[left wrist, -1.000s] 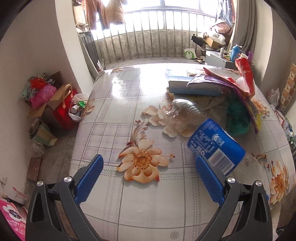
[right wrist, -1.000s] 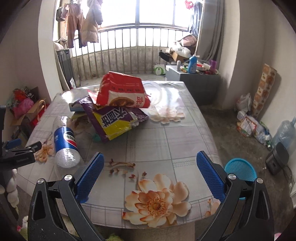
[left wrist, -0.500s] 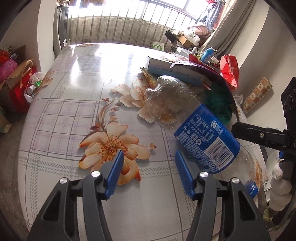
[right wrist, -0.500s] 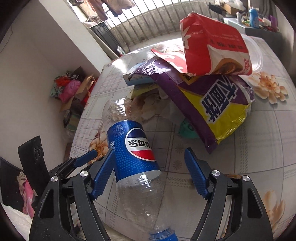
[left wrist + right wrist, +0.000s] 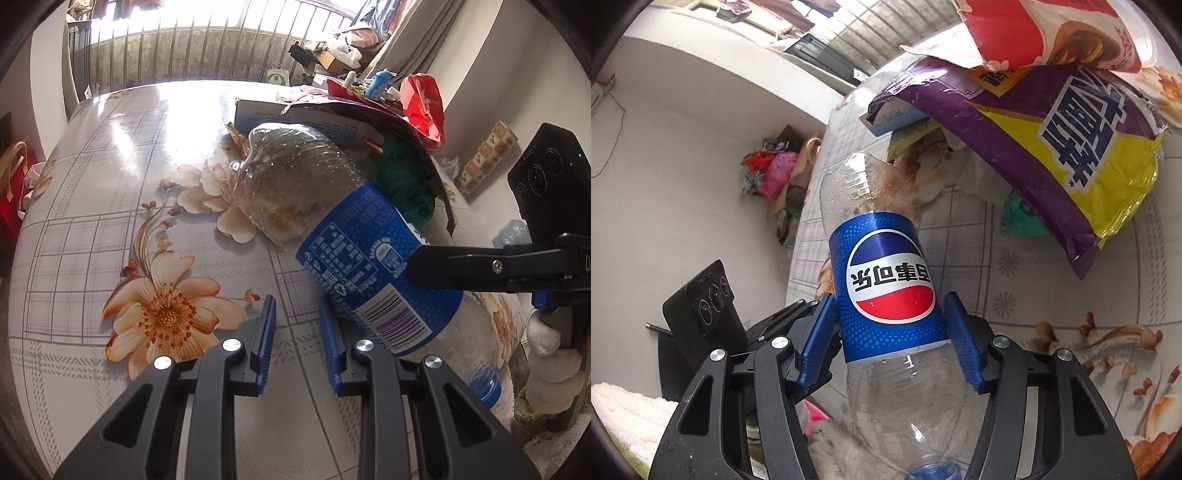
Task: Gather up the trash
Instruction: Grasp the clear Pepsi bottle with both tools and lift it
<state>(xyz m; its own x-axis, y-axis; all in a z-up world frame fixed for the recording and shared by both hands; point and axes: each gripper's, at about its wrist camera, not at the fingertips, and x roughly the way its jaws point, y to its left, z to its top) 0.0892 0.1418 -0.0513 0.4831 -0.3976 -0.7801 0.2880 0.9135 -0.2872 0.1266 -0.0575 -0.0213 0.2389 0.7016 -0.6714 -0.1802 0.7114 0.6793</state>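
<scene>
A clear plastic cola bottle (image 5: 886, 273) with a blue label lies on its side on the flowered table (image 5: 92, 240), its blue cap toward the near edge. My right gripper (image 5: 889, 297) straddles the label. Its jaws are closing, and both blue pads (image 5: 962, 343) lie against the bottle's sides. In the left wrist view the bottle (image 5: 369, 258) lies just right of my left gripper (image 5: 297, 301). The left jaws are closing too, with a narrow gap and only tablecloth between them. One black finger (image 5: 461, 266) of the right gripper reaches across the label.
Behind the bottle lies a pile: a purple and yellow snack bag (image 5: 1071, 147), a red bag (image 5: 1052, 33), a blue and white box (image 5: 266, 114) and a green wad (image 5: 402, 188). Bags of clutter (image 5: 772, 170) sit on the floor by the wall.
My right gripper swung down from the table's far side onto the bottle and its jaws narrowed around the label. My left gripper tipped downward beside the bottle and its jaws drew close together.
</scene>
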